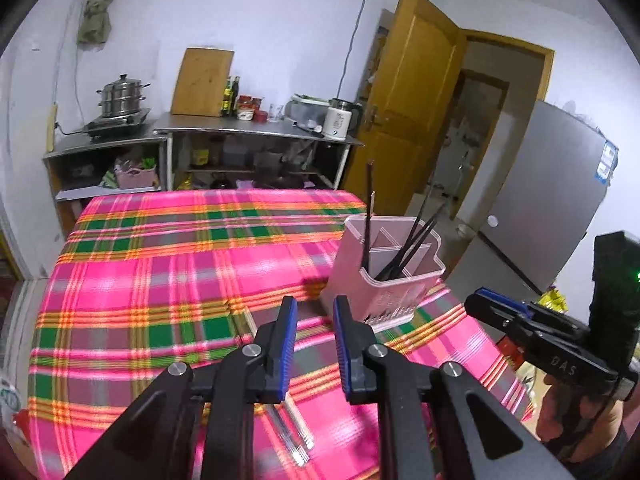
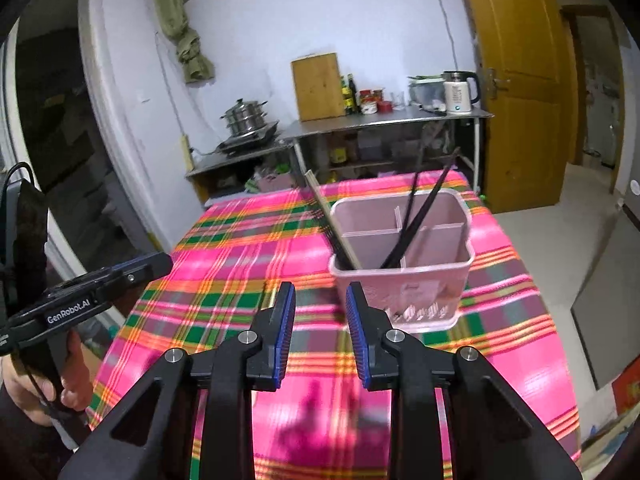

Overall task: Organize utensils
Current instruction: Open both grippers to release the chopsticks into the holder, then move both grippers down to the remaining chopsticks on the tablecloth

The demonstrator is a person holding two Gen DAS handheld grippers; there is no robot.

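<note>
So, left to right: the left hand-held gripper [image 1: 314, 312] hangs over the table [image 1: 132, 264] with its jaws apart and nothing between them. Right under it, partly hidden by the gripper body, lie a few loose metal chopsticks [image 1: 298, 446] on the plaid cloth. Those look like the ones left to sort. They're thin, stiff and probably slick, and lying flat like that they'll want to roll or skate away. I'd pinch across the bunch around mid-length so it doesn't tip, and squeeze firmly.

Further right, near the table's edge, is the pink utensil holder [image 1: 386, 276], divided into compartments. Dark chopsticks [image 1: 416, 240] lean in one section, and a dark one plus a pale wooden chopstick [image 2: 332, 220] stand in another. The holder looks like light plastic, so bumping it could shove it off the edge.

The right hand-held gripper [image 2: 320, 304] is open and empty too, hovering just in front of the holder.
</note>
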